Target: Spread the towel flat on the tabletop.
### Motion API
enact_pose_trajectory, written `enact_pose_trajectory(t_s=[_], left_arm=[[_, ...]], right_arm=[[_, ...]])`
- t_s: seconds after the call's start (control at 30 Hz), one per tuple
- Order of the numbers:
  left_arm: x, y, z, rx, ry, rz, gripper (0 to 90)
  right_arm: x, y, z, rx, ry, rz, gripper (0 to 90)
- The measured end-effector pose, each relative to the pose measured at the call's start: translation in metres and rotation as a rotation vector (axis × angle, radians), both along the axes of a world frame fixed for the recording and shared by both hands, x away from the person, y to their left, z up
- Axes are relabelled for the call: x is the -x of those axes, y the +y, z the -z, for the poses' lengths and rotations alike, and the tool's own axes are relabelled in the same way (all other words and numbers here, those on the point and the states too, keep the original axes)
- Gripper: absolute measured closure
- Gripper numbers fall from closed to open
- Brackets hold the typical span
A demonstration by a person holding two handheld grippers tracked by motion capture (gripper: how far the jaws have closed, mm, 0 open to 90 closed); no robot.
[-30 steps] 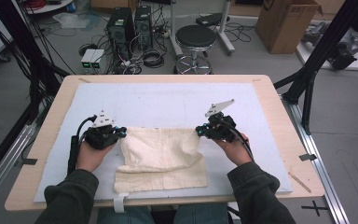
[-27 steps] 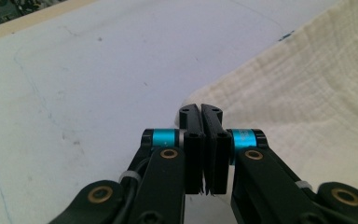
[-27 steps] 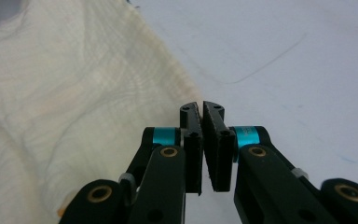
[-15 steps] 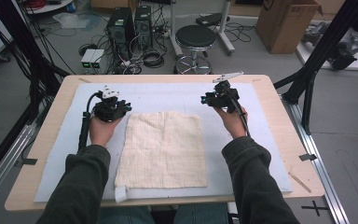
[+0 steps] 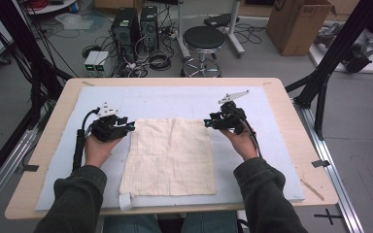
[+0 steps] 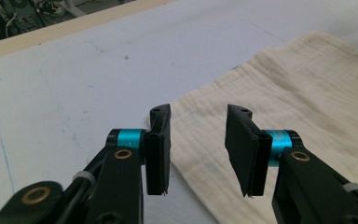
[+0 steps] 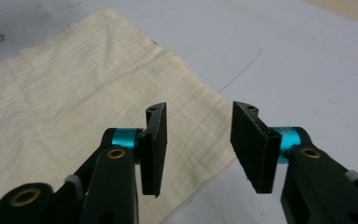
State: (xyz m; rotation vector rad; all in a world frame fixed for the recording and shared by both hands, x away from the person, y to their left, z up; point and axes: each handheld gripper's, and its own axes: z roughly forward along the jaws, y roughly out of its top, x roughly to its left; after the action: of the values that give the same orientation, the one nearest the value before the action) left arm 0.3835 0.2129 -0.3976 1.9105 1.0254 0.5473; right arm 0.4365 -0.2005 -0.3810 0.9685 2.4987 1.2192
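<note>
1. A cream, square, waffle-textured cloth (image 5: 169, 155) lies spread flat on the pale blue-grey mat (image 5: 175, 99) that covers the light wooden table (image 5: 291, 116). It sits in the middle of the mat, nearer the person's edge, and its near-left corner reaches a small white tab (image 5: 125, 201) at the mat's front edge.

2. The left gripper (image 5: 126, 127) – black, with teal rings behind its jaws – sits just beside the cloth's far-left corner, held in the person's left hand (image 5: 97, 148). In the left gripper view its jaws stand apart, with nothing pressed between the pads; the cloth's edge (image 6: 279, 107) lies on the mat under and beyond the gap. The jaws have just been opening.

3. The right gripper (image 5: 209, 122) – the same black build, with a grey three-cornered plate on top – sits at the cloth's far-right corner, held in the right hand (image 5: 243, 143). In the right gripper view its jaws are also apart and grip nothing; the cloth's corner (image 7: 88, 93) lies flat below them, running off to the left of that view. These jaws too have just been opening.

4. Both dark green sleeves (image 5: 73, 199) come in from the bottom of the high view, one on each side of the cloth.

5. A black cable (image 5: 79, 145) trails from the left gripper along the mat toward the person.

6. Beyond the table stand a black round stool (image 5: 203, 39), computer towers (image 5: 136, 24) and a brown cardboard box (image 5: 298, 24) on the grey floor.
</note>
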Motion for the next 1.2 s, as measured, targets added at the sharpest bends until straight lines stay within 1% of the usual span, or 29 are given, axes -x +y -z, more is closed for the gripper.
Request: enact_pose_trajectory(t_s=[0.07,0.1,0.13,0.2,0.27,0.33,0.37,0.43,0.53,0.6,0.7,0.77,0.8,0.83,0.9,0.97,1.03,1.1,1.17,1.2], left_arm=[[0.004,0.000,-0.002,0.016,0.001,0.006,59.5],[0.006,0.001,-0.004,0.014,-0.001,0.012,59.2],[0.008,0.001,-0.005,0.030,-0.003,0.012,58.7],[0.011,0.001,-0.006,0.045,-0.005,0.014,58.2],[0.015,0.002,-0.007,0.046,-0.005,0.022,58.0],[0.018,0.004,-0.007,0.058,-0.001,0.028,57.3],[0.020,0.005,-0.007,0.057,-0.003,0.028,57.2],[0.022,0.007,-0.006,0.066,-0.002,0.029,56.4],[0.024,0.010,-0.005,0.079,0.004,0.035,54.9],[0.027,0.010,-0.006,0.075,0.007,0.039,53.7],[0.030,0.010,-0.008,0.075,0.003,0.055,52.4],[0.034,0.010,-0.010,0.092,-0.004,0.063,52.3],[0.035,0.010,-0.009,0.101,-0.007,0.069,52.3],[0.038,0.009,-0.009,0.104,-0.006,0.070,52.2],[0.041,0.010,-0.007,0.105,-0.003,0.076,51.3],[0.046,0.010,-0.006,0.106,-0.002,0.081,50.4],[0.049,0.010,-0.005,0.105,-0.007,0.082,50.3],[0.051,0.011,-0.004,0.104,-0.002,0.085,49.4],[0.054,0.011,-0.004,0.106,0.000,0.081,45.4],[0.056,0.011,-0.004,0.106,0.000,0.085,44.1]], right_arm=[[0.005,-0.001,0.000,-0.015,-0.017,-0.005,53.8],[0.008,-0.001,0.001,-0.025,-0.015,-0.010,52.6],[0.010,-0.002,0.001,-0.031,-0.013,-0.007,52.2],[0.014,-0.003,0.001,-0.046,-0.003,-0.014,49.3],[0.017,-0.003,-0.001,-0.063,0.009,-0.023,48.4],[0.021,-0.001,-0.004,-0.065,-0.002,-0.027,47.4],[0.022,0.000,-0.005,-0.074,-0.008,-0.036,46.9],[0.024,0.002,-0.006,-0.071,-0.016,-0.040,45.7],[0.025,0.004,-0.005,-0.070,-0.007,-0.043,42.7],[0.027,0.006,-0.004,-0.052,0.008,-0.047,41.8],[0.031,0.008,-0.005,-0.041,0.006,-0.056,41.4],[0.034,0.009,-0.006,-0.040,0.004,-0.060,41.1],[0.036,0.010,-0.005,-0.043,-0.006,-0.063,41.1],[0.039,0.009,-0.004,-0.050,-0.026,-0.060,41.2],[0.042,0.007,0.001,-0.044,-0.030,-0.049,40.8],[0.045,0.005,0.006,-0.038,-0.021,-0.041,38.9],[0.049,0.001,0.008,-0.047,-0.024,-0.037,38.5],[0.052,-0.002,0.009,-0.061,-0.022,-0.033,36.8],[0.054,-0.005,0.010,-0.059,-0.006,-0.037,34.0],[0.056,-0.006,0.010,-0.066,-0.012,-0.039,33.4]])
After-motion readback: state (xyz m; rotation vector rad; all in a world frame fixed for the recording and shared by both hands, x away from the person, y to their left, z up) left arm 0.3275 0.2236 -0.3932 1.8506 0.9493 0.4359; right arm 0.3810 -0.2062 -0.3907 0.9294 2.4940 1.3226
